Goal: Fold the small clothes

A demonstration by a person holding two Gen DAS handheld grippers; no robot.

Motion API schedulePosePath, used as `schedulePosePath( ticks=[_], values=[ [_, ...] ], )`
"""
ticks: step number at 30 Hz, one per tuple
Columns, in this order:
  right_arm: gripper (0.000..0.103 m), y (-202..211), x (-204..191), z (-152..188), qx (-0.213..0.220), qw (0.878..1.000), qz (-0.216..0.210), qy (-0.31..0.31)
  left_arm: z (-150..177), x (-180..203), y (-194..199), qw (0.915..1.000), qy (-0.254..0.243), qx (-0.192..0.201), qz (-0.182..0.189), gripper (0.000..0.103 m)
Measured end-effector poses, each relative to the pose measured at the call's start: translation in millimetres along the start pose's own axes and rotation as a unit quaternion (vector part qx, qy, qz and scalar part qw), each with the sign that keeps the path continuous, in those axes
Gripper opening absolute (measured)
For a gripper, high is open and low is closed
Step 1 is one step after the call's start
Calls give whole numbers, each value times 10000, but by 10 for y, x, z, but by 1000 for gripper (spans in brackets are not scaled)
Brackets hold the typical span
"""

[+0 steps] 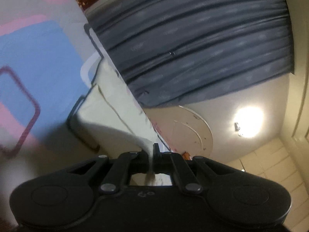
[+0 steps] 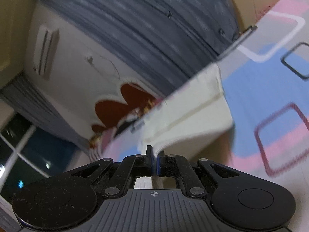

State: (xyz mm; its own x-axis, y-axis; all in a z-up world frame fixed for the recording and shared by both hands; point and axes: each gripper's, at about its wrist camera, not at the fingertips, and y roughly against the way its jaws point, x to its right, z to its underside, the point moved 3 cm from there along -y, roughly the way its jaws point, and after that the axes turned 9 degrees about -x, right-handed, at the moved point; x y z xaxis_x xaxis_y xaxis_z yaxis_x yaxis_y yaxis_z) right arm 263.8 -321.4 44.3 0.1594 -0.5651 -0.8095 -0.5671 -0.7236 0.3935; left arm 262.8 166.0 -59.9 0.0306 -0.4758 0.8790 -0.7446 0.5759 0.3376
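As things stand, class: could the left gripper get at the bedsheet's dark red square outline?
Probably not yet. The left gripper is shut on the white garment, so it isn't free, though the dark red outline lies uncovered beside it.

A bed sheet (image 2: 270,89) patterned in blue, pink and grey (with outlined rounded squares) carries a cream garment (image 2: 193,112) lying directly on it.

The right gripper (image 2: 155,155) pinches the edge of a white garment (image 2: 193,114) between closed jaws — the cloth spreads toward one o'clock over a blue, pink and grey patterned bedsheet (image 2: 270,89). Grey curtains (image 2: 135,19) fill twelve o'clock.
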Motion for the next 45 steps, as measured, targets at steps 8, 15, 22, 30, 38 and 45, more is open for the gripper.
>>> schedulePosePath(
  ticks=[8,15,22,30,38,45],
  values=[
    [2,-406,121,-713,208,9993,107,-281,-588,10,-544,9995,148,166,-227,2],
    [2,-1104,668,-1321,-11,9976,200,-662,-1175,-169,-1308,9987,124,39,-496,2],
    [2,-1952,1454,-1803,-126,9931,222,-1144,-1617,-575,-2028,9980,347,-12,-531,2],
    [65,-2415,1944,-2006,530,9933,526,-884,-1753,-882,-2275,9985,190,332,-399,73],
    [64,-2030,1647,-1778,314,9891,1033,1004,-1540,-605,-1796,9543,-2287,-101,-1922,50],
    [30,-2253,1421,-1290,-614,9326,2065,2895,-1175,-442,-2090,8719,-3876,-888,-2857,39]
  ],
)
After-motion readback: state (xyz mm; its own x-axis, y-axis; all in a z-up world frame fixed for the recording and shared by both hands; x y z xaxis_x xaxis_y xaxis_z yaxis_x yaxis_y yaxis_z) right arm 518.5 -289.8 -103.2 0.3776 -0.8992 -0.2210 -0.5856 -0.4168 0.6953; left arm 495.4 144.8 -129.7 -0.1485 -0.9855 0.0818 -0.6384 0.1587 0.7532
